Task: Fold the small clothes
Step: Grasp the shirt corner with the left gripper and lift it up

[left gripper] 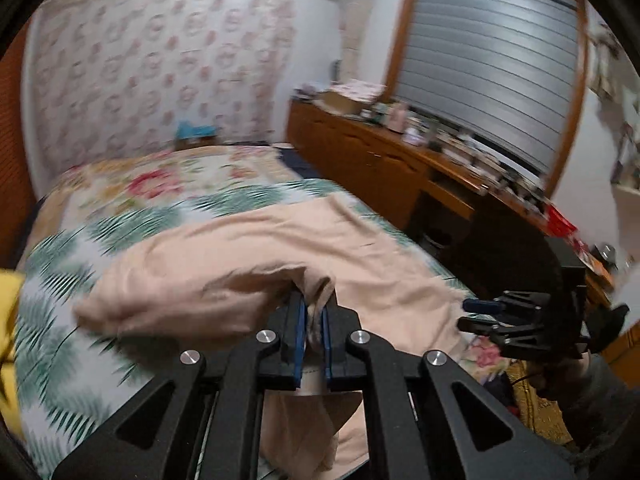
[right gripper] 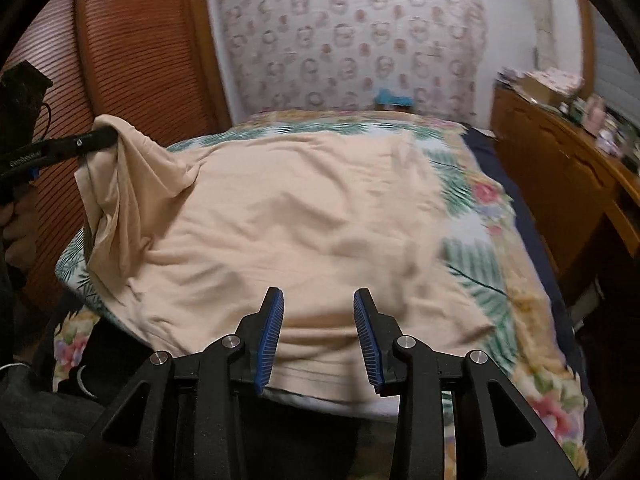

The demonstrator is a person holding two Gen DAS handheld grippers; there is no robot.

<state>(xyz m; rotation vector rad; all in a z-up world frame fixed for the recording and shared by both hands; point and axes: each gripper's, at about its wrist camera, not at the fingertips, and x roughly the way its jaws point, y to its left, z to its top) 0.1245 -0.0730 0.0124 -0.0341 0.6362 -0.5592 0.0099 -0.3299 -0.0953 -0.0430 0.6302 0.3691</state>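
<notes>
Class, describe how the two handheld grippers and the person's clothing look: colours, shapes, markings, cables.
Both grippers are matte black linkages with silver round pivot bolts and ribbed blue pads. The left one carries white lettering, too blurred to read, and a thin black cable. A dark grey sleeve covers the right arm.

Home bedroom: floral-quilted bed (right gripper: pixel 500 240); cluttered wooden dresser (left gripper: pixel 380 160); patterned wallpaper (right gripper: pixel 360 40)
</notes>
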